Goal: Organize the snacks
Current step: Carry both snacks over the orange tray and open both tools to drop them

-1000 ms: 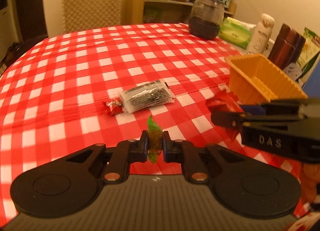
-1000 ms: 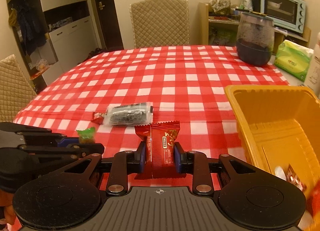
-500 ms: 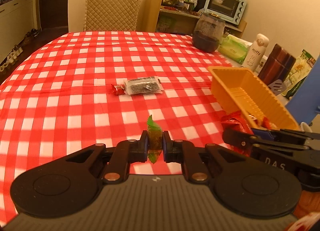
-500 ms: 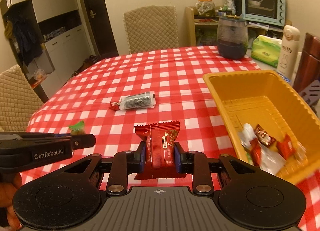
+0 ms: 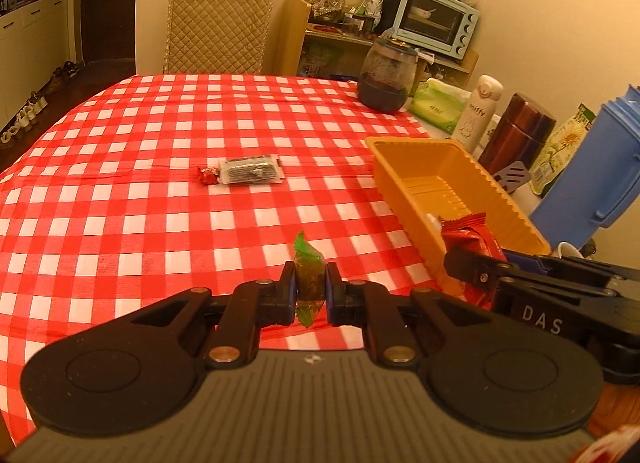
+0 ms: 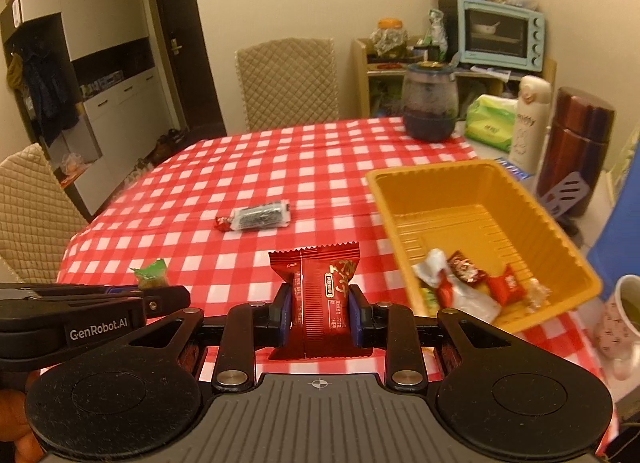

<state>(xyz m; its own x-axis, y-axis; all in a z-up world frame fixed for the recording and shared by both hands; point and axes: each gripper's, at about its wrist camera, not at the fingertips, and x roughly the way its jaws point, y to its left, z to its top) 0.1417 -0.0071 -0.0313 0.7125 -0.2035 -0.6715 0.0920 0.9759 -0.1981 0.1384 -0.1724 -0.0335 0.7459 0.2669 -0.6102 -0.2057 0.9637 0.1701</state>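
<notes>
My left gripper [image 5: 311, 290] is shut on a small green-wrapped candy [image 5: 308, 277], held above the checked tablecloth. My right gripper [image 6: 319, 313] is shut on a red snack packet [image 6: 320, 295]. In the right wrist view the left gripper [image 6: 176, 295] shows at the lower left, with the green candy [image 6: 151, 274] in its tip. The yellow tray [image 6: 520, 199] stands to the right of both grippers and holds several wrapped snacks [image 6: 464, 283]. On the cloth further out lie a dark clear-wrapped bar [image 5: 250, 169] and a small red candy [image 5: 208, 175] beside it.
A dark glass jar [image 5: 386, 81], a green tissue pack [image 5: 436, 109], a white bottle [image 5: 478, 111], a brown flask [image 5: 516, 131] and a blue jug [image 5: 592, 175] line the table's right side. A cup [image 6: 618, 315] stands near the tray's front corner. Padded chairs [image 6: 288, 83] surround the table.
Both grippers have risen and pulled back from the table with their snacks still held. The bar and red candy now look farther away, and the tray's inside has come into view.
</notes>
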